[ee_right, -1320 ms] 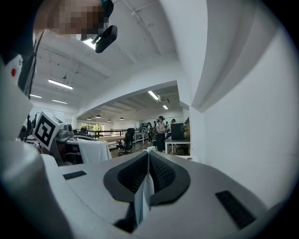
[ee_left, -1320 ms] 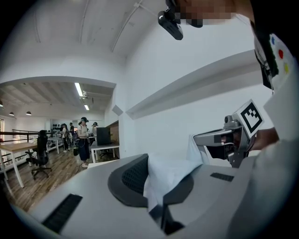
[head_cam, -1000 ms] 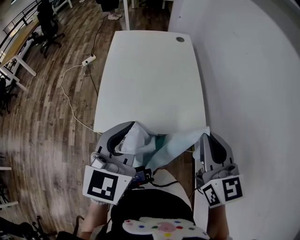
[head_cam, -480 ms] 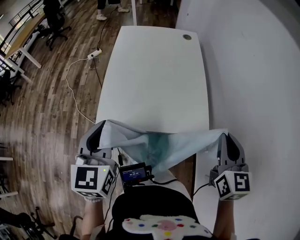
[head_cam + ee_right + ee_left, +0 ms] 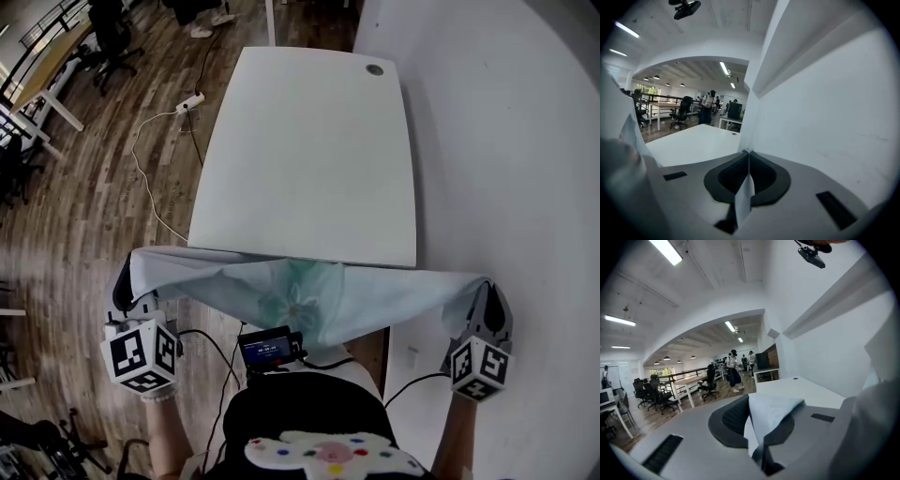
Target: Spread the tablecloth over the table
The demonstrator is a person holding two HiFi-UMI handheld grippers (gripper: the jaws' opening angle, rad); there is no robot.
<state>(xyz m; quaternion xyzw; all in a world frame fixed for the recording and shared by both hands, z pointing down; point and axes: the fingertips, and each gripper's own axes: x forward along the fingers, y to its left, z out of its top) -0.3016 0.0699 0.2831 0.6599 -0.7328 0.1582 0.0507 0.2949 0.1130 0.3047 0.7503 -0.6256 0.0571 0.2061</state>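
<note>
A pale blue-white tablecloth with a teal flower print hangs stretched between my two grippers, in front of the near edge of the bare white table. My left gripper is shut on the cloth's left corner, out past the table's left side. My right gripper is shut on the right corner, a thin fold standing between its pads, close to the white wall. The cloth's middle sags toward my body.
A white wall runs along the table's right side. A round cable port sits at the table's far right corner. A power strip and white cable lie on the wooden floor at left. Office chairs, desks and people stand farther off.
Both grippers have swung apart, left one leftward and right one rightward, drawing the bunched cloth out into a wide band across the table's near edge.
</note>
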